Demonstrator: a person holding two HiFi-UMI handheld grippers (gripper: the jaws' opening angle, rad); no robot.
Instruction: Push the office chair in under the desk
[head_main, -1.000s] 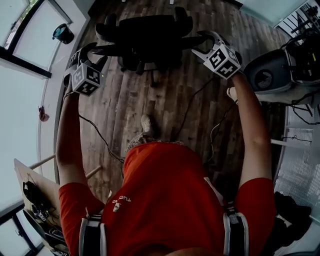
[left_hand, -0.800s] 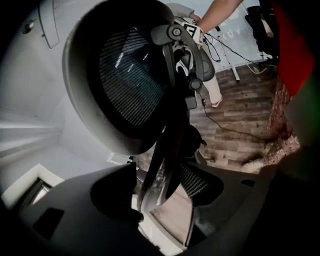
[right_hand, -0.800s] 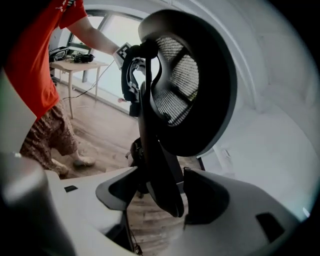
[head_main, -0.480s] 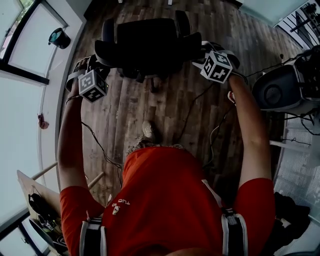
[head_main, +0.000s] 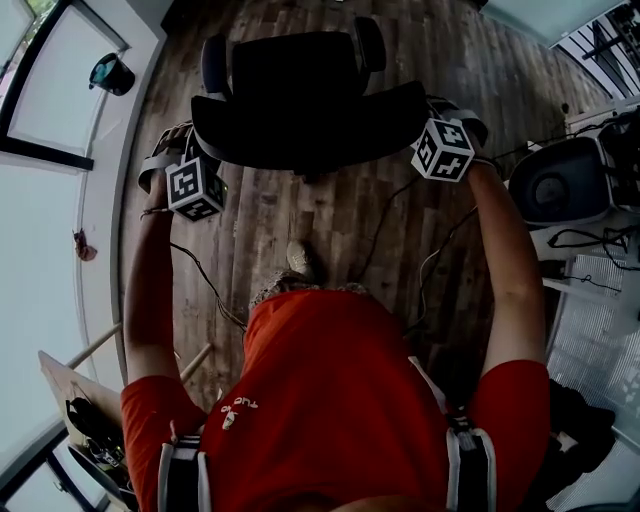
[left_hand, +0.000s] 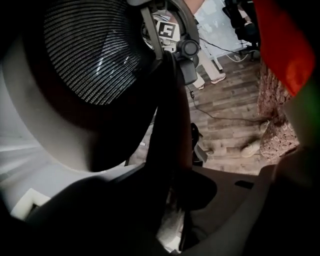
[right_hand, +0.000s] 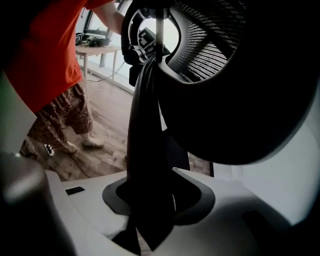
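The black office chair (head_main: 300, 100) stands on the wood floor ahead of me, its mesh backrest (left_hand: 95, 55) toward me. My left gripper (head_main: 200, 145) is at the backrest's left edge and my right gripper (head_main: 428, 108) at its right edge. In the left gripper view the dark rim of the backrest runs down between the jaws of the left gripper (left_hand: 170, 200). In the right gripper view the rim (right_hand: 147, 150) likewise passes through the right gripper (right_hand: 150, 210). Both pairs of jaws have just been closing, with the rim between them, and now clamp it.
Cables (head_main: 390, 220) trail over the floor between me and the chair. A grey rounded machine (head_main: 545, 180) sits at the right with more wires. A small wooden table (head_main: 70, 380) stands at the lower left. White wall and window (head_main: 50, 130) run along the left.
Both grippers came down and inward from above the chair to the two edges of the backrest, and their jaws closed on the rim. The chair now fills more of the view.
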